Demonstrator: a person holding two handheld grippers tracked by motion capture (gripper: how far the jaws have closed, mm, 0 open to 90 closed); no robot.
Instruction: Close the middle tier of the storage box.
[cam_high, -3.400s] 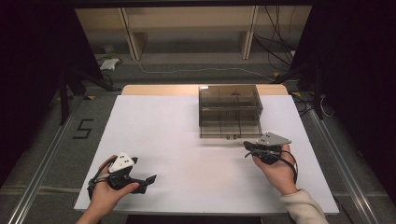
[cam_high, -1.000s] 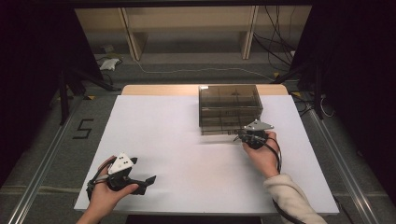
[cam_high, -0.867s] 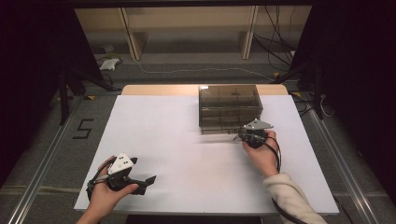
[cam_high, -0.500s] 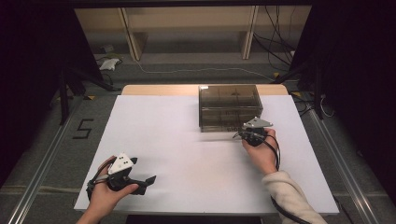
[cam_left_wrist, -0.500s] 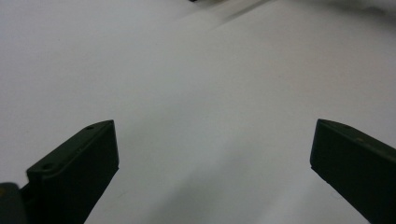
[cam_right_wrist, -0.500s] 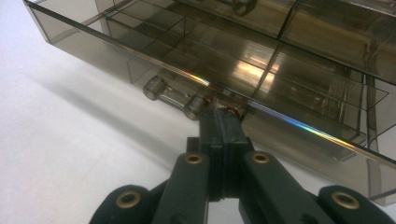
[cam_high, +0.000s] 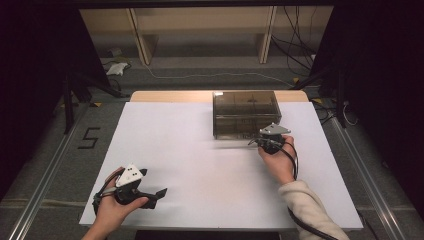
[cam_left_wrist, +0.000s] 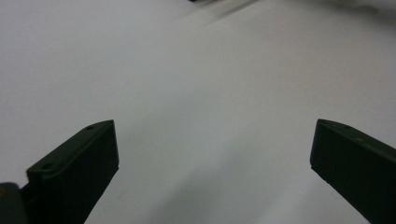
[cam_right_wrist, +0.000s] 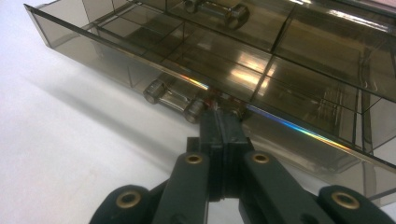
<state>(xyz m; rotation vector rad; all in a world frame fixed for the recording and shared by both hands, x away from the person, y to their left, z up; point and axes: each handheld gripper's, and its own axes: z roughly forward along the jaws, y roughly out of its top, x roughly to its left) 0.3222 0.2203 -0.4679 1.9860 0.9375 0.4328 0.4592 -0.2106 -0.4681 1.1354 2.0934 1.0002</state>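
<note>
A smoky clear plastic drawer box stands at the back right of the white table top. My right gripper is shut, and its tips meet the front wall of the lowest drawer. In the right gripper view the pressed-together jaws of the right gripper end just right of the drawer's clear bar handle. I cannot tell whether anything is pinched between them. The drawer stands out a little from the box. My left gripper rests near the front left edge, open. Bare white table lies between the jaws of the left gripper.
A second clear handle sits on the drawer above. A strip of wooden table top runs behind the white sheet. Beyond it are shelf legs and cables on the floor. A "5" is marked on the floor to the left.
My right gripper has moved from the open table up to the box's front. The lowest drawer has slid further back into the box. My left gripper has stayed put.
</note>
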